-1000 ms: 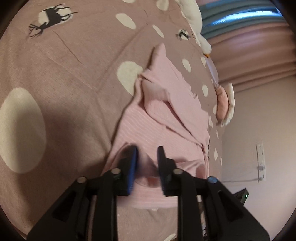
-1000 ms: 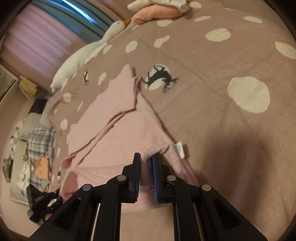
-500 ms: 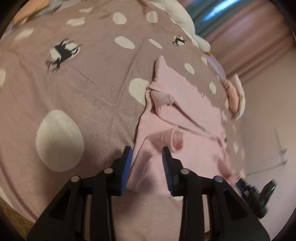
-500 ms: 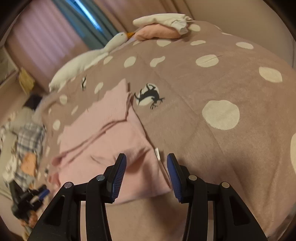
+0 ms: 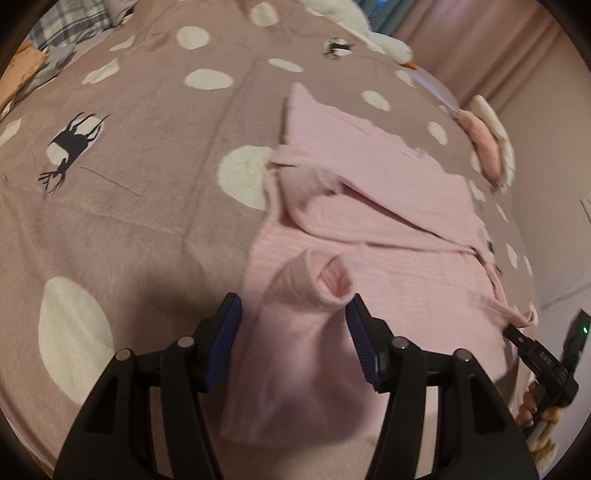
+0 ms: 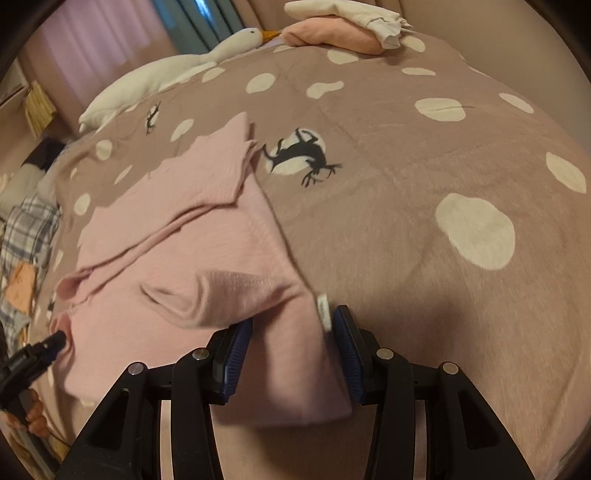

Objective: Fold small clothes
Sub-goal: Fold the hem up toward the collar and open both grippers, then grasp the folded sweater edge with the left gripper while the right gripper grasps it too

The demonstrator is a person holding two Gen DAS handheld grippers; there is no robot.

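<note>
The pink top (image 5: 369,206) lies on the spotted blanket (image 5: 129,184) of the bed, with its near end at the near edge of the blanket, where the 2 grippers are. A sleeve is folded across its middle, and the near end is folded over the body. A second ago both grippers were pinching that near end. Now both have let go. The left gripper (image 5: 293,341) has just been opening its jaws, and they stand about half open on each side of a soft hump of cloth, not pressing it. The right gripper (image 6: 291,356) opened too, and its jaws also stand about half open, with the corner by the small white tag (image 6: 323,312) between them but loose. So this fold looks done and put down. The top is still bumpy, so it may need a pat flat or 1 more fold. A toy goose (image 6: 177,70) and a small pile of clothes (image 6: 343,26) sit at the far edge.
</note>
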